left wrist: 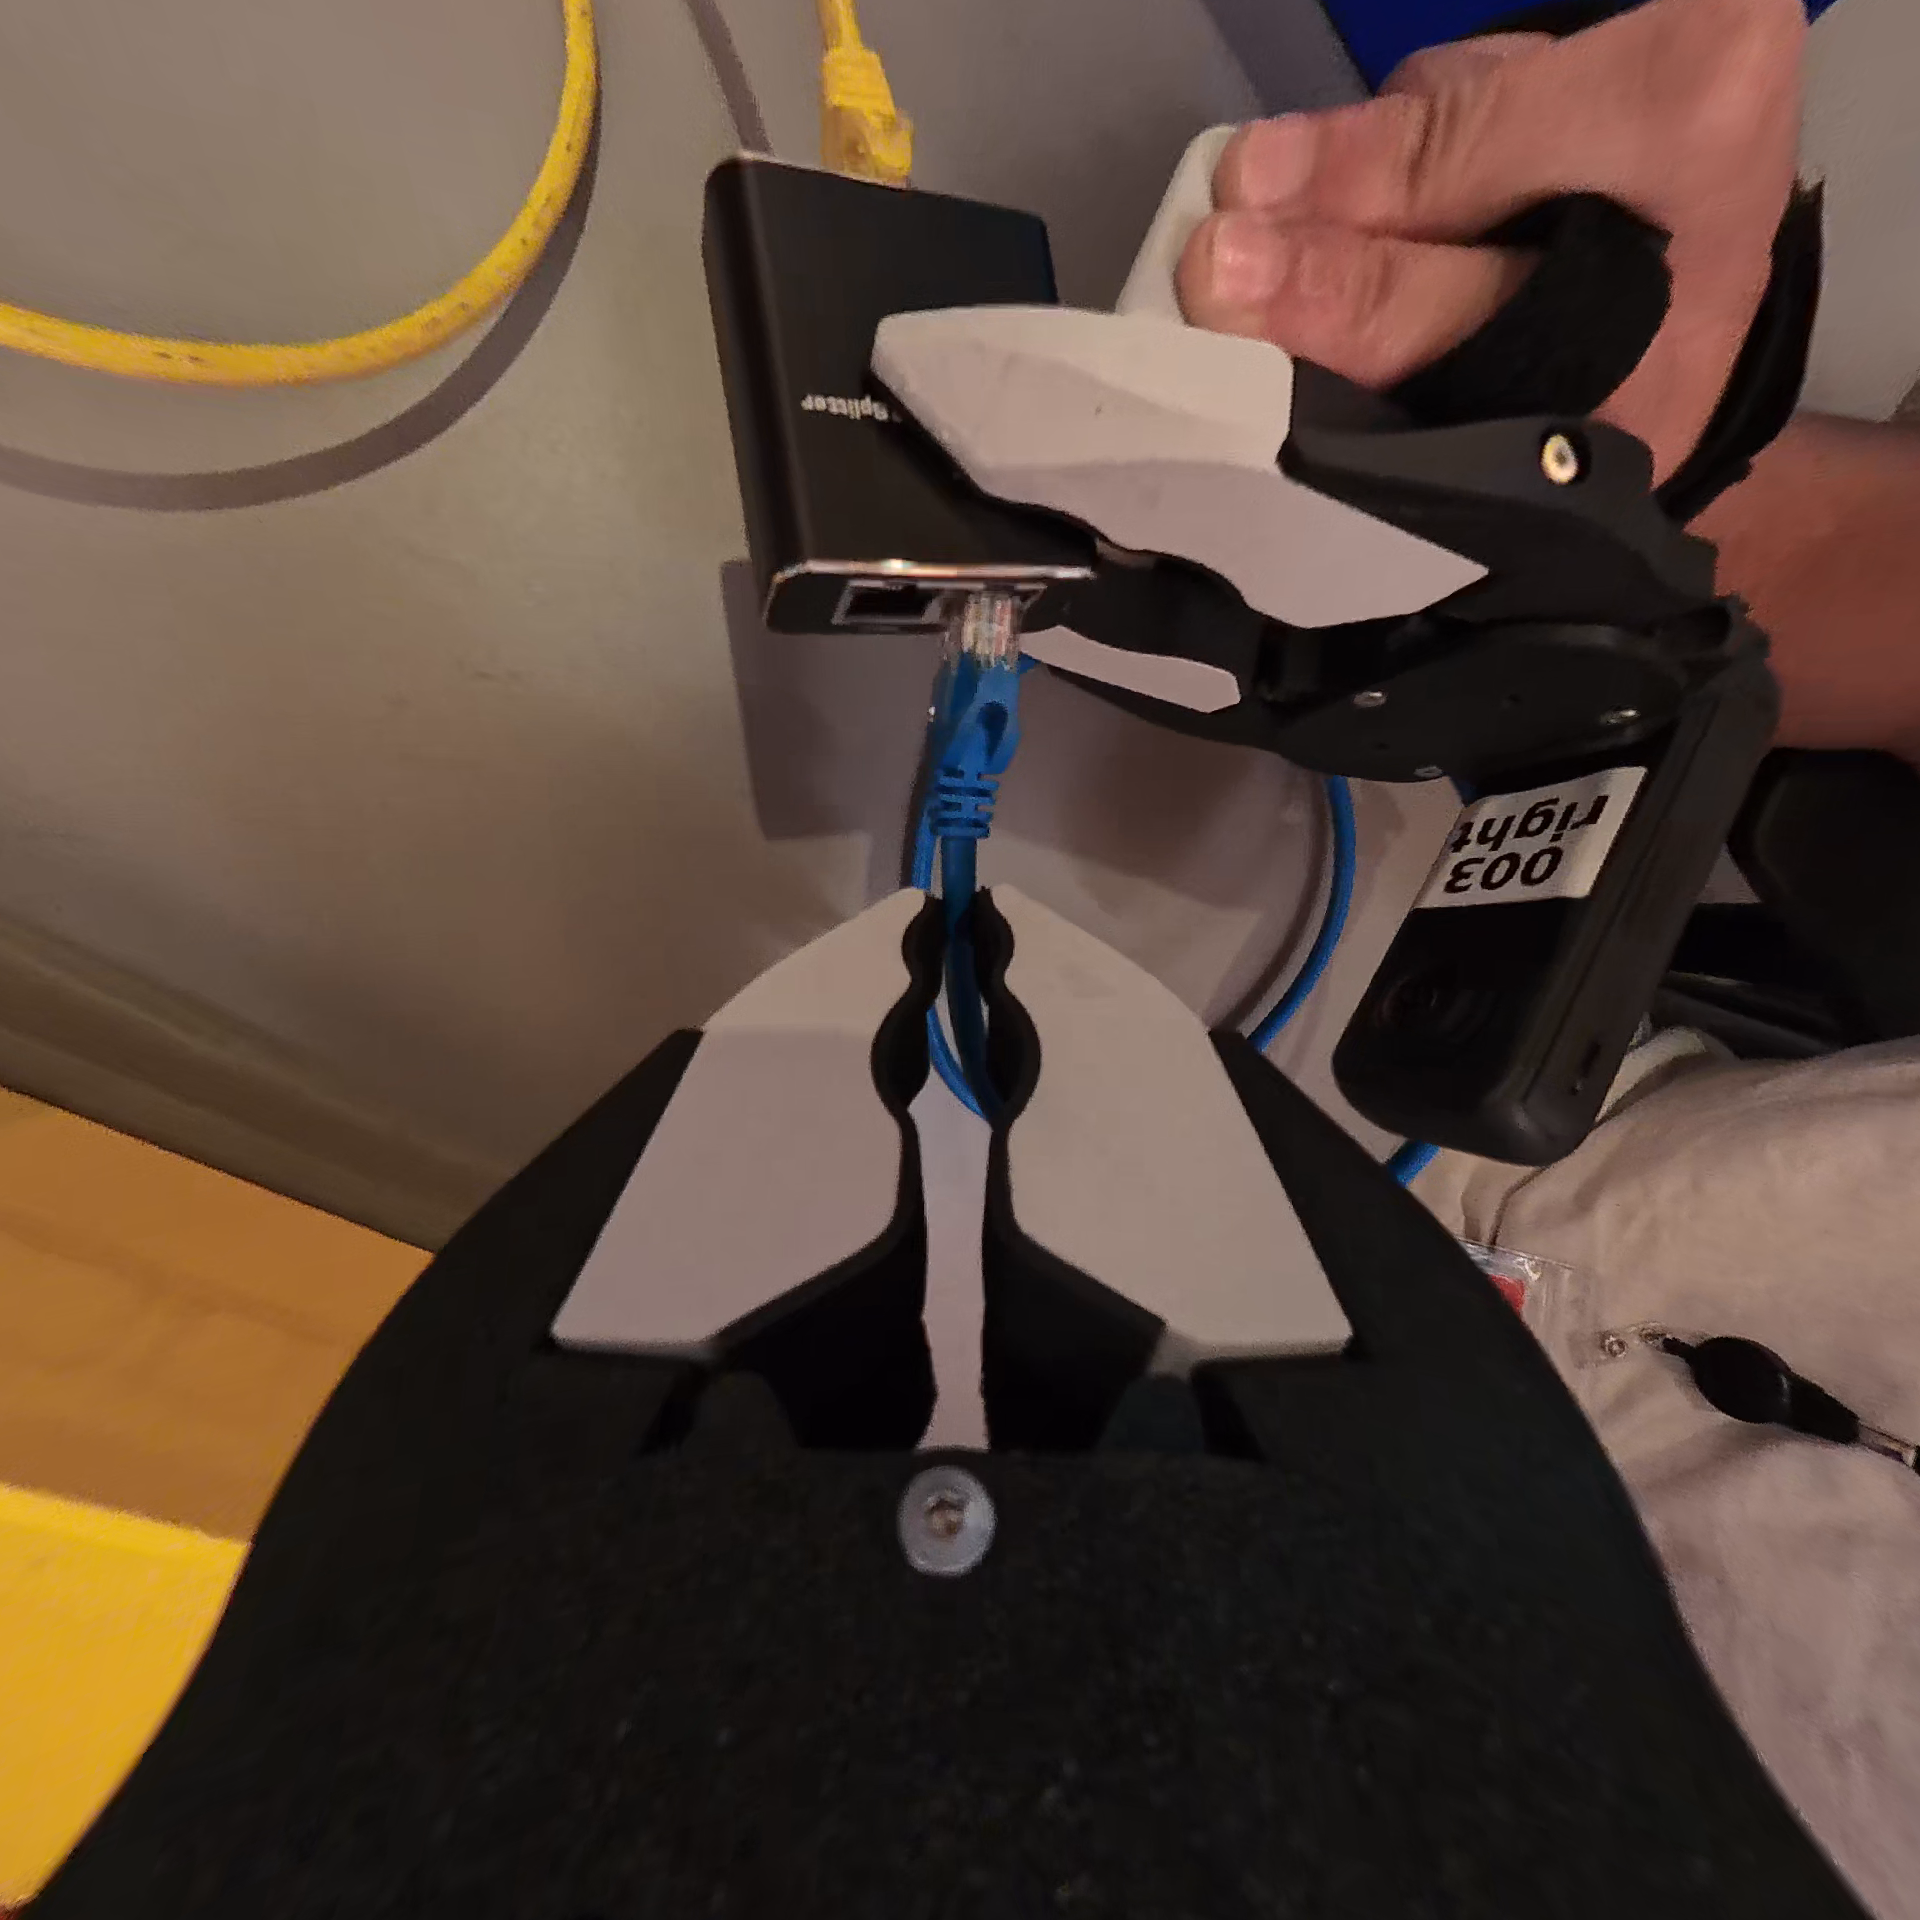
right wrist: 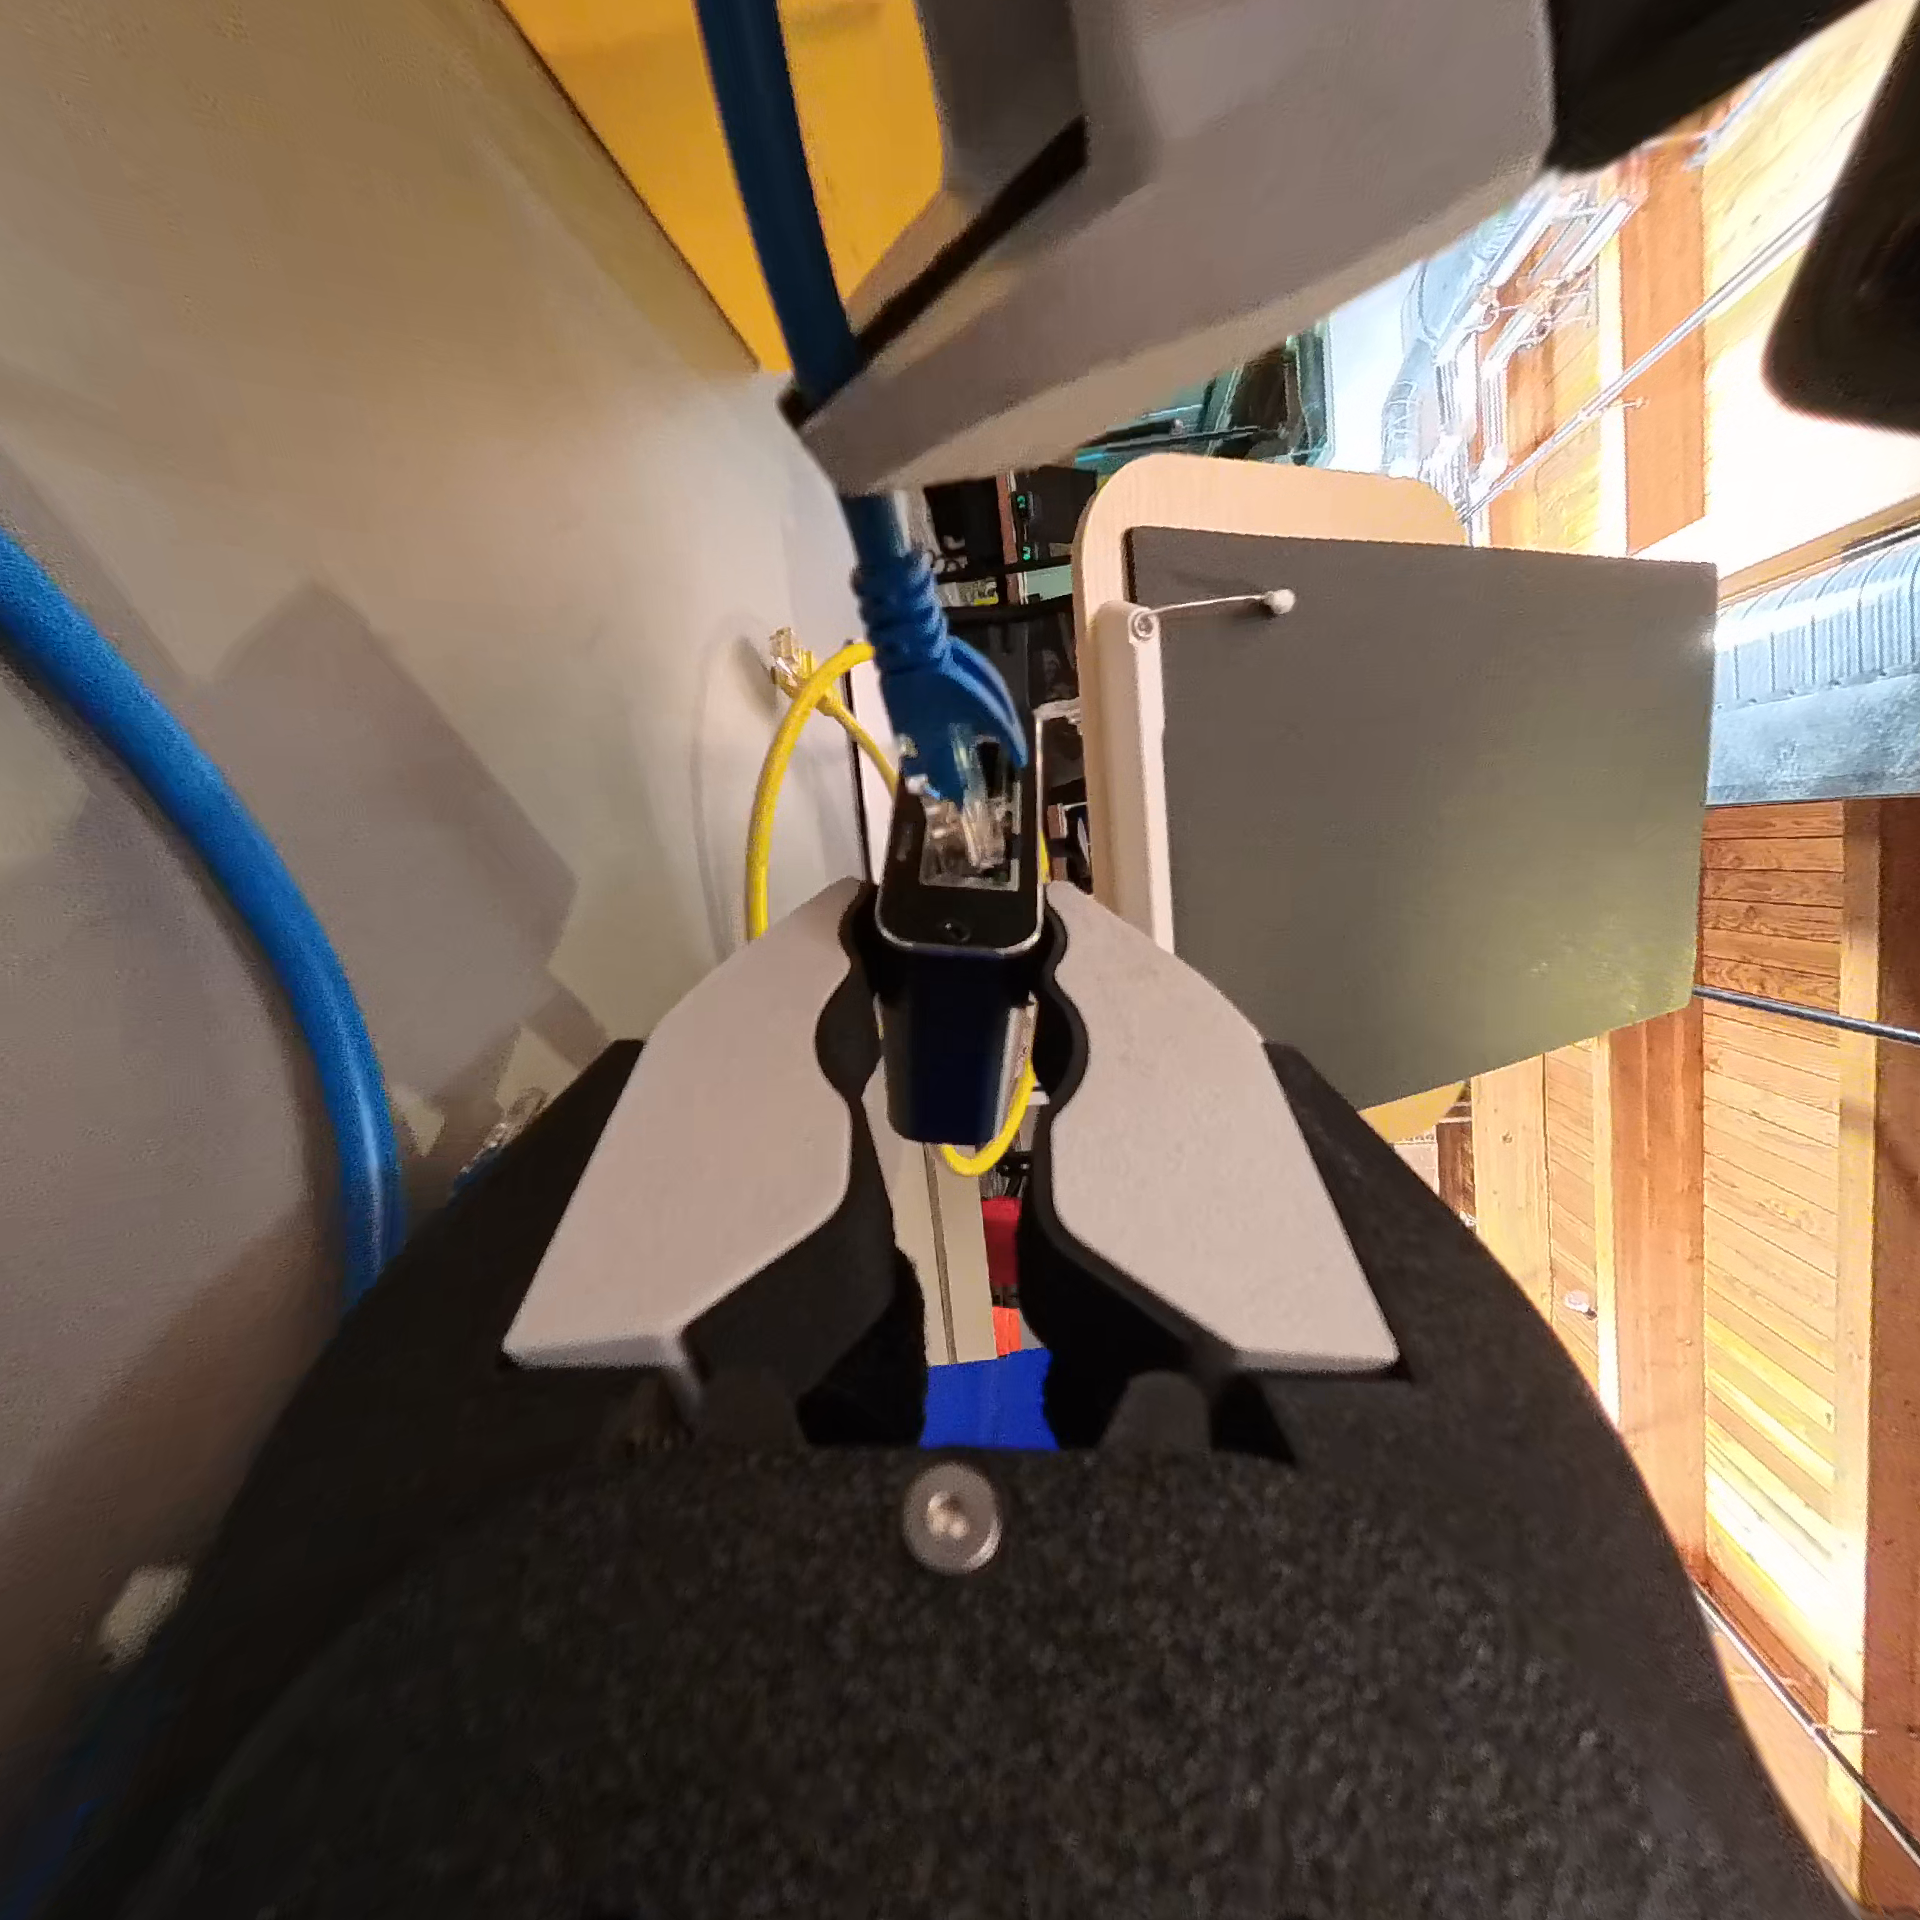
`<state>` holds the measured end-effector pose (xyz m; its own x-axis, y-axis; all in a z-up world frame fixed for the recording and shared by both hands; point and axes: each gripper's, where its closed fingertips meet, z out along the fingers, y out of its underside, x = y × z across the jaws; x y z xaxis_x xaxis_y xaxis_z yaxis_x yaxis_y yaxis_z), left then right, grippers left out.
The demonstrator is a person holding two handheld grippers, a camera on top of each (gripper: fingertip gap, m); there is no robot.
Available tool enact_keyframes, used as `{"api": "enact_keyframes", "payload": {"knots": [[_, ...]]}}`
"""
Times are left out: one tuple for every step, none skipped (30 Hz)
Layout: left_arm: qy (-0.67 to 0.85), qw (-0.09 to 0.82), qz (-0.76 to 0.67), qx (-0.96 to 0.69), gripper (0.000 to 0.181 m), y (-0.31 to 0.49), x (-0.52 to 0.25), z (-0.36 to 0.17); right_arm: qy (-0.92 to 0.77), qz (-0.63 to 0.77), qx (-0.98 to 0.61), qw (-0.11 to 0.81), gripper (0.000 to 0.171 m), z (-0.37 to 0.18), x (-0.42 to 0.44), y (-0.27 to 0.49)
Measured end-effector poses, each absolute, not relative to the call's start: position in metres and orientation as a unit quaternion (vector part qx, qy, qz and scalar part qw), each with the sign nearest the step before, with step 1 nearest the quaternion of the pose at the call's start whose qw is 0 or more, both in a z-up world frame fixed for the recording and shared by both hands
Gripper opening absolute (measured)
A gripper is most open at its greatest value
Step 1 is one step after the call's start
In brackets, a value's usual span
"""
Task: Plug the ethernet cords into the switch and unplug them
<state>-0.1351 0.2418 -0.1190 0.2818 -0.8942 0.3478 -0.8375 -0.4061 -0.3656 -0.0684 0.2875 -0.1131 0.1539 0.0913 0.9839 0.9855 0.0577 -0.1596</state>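
The black switch is held above the table in my right gripper, whose white fingers are shut on its side. In the right wrist view the right gripper clamps the switch end-on. My left gripper is shut on the blue ethernet cord just behind its plug. The clear plug has its tip in one port of the switch; how deep it sits is unclear. The port beside it is empty. A yellow cord is plugged into the far end.
The yellow cord loops over the pale table. The blue cord's slack curves at the left. A yellow and wooden surface lies at the lower left. A grey panel stands behind the switch. The person's hand grips the right handle. Across from one pair of fingers to the other is roughly 8 centimeters.
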Motion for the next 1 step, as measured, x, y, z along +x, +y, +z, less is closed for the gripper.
{"api": "enact_keyframes", "payload": {"knots": [[0.539, 0.053, -0.258, -0.8, 0.005, 0.2411, -0.134, -0.1194, -0.499, -0.422, -0.542, 0.528, 0.026, -0.1146, -0.0683, 0.2876]]}}
